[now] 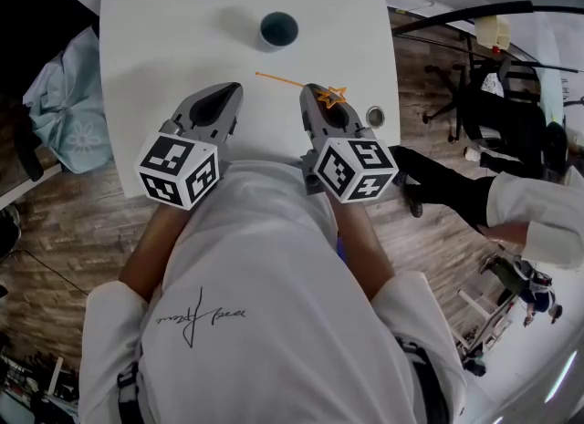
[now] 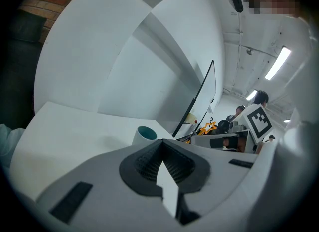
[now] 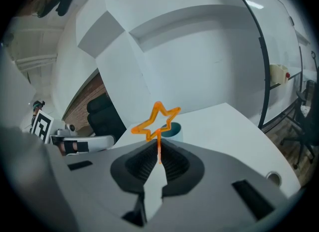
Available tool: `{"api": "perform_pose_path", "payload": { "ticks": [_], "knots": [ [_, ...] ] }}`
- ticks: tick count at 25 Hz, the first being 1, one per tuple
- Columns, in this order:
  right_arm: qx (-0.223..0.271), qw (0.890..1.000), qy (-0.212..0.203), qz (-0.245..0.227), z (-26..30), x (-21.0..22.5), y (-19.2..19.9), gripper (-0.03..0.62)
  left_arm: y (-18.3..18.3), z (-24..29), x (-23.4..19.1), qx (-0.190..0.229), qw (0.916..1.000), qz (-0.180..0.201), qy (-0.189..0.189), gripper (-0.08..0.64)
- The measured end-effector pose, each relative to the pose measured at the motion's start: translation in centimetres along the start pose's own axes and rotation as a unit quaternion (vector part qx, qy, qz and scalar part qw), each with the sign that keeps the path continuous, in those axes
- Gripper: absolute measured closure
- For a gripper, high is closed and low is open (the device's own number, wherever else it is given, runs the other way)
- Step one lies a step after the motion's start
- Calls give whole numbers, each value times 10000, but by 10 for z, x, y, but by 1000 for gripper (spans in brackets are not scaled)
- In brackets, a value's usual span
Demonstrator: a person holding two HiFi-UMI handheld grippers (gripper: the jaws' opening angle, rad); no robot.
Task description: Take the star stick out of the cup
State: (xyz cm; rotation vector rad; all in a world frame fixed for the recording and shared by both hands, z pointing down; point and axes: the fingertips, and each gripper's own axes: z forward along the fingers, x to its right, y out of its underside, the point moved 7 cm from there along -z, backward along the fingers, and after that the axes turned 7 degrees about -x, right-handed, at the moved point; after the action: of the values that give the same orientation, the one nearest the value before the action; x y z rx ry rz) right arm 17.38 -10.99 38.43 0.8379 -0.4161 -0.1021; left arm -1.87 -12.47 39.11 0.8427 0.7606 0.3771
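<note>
The right gripper [image 3: 158,162] pinches the star stick [image 3: 157,120] just under the star, clear of the cup [image 1: 278,30]; better to hold it firm and level. The left gripper [image 2: 162,157] has its jaws pressed together, empty.

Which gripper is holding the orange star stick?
The right gripper: its jaws are shut on the star stick just below the star. The left gripper's jaws are shut on nothing.

White surface [image 1: 164,39] carries one cup [image 1: 277,30], upright near the far edge, and a round fitting [image 1: 375,117] by the right edge
</note>
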Motion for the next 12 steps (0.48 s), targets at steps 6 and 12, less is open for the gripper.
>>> {"api": "perform_pose_path", "payload": {
  "ticks": [6,12],
  "knots": [
    [-137,9997,-189,-121,4,-5,3,566,1,-1,-2,3,10000,-24,10,557],
    [-298,9983,-396,-310,6,-8,2,568,0,-2,-2,18,10000,-15,17,557]
  ]
}}
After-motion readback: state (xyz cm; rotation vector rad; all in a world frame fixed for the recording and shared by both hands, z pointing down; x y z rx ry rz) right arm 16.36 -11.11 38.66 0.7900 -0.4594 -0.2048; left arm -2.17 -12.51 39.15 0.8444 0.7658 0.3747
